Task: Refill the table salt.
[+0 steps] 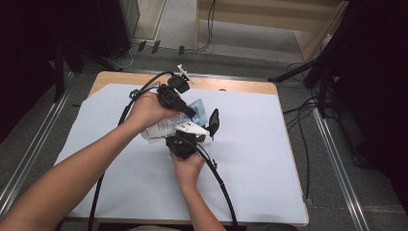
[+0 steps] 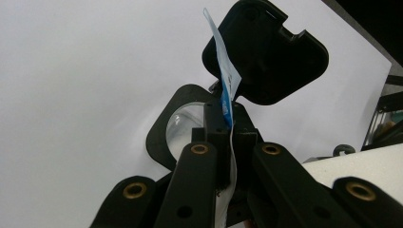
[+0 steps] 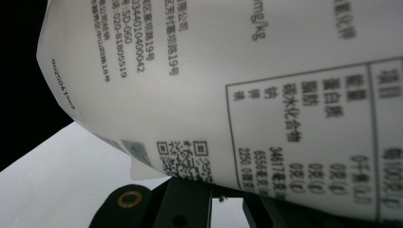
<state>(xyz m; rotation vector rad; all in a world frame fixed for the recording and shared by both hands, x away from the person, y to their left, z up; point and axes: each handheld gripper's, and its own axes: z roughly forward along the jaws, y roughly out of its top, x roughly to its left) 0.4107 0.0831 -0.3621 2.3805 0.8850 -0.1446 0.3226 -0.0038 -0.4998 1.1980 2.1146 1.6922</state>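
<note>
The work in hand is a two-gripper hold on a printed packet [image 1: 166, 126], a white sachet with a blue upper part, raised above the middle of the surface [image 1: 250, 159], slightly toward its far edge.

**Left gripper.** The left gripper [image 1: 190, 111] reaches in from the left side of the high view. In the left gripper view its jaws are pressed together on the packet [image 2: 227, 90], pinching a thin blue-and-white edge that runs upright between them.

**Right gripper.** The right gripper [image 1: 211, 126] comes up from the near edge, and its jaw tips meet the packet from below. In the right gripper view the printed back of the packet [image 3: 228, 90], with a table of text and a square code, hangs directly over the jaws. The pads themselves are hidden behind the sheet; judged from the contact seen from above, the jaws are closed on the lower part of the packet.

**Step in hand.** Judged from the opposed grips, this is the hold that precedes tearing or opening the packet; no tear can be seen.

**Next move.** It likely calls for pulling the two grippers apart, or twisting them against each other, across the pinched edge. Both pinches must hold firm, since the film is thin and could slip out. Keep the packet over the surface, so that any contents that spill land on it.
</note>
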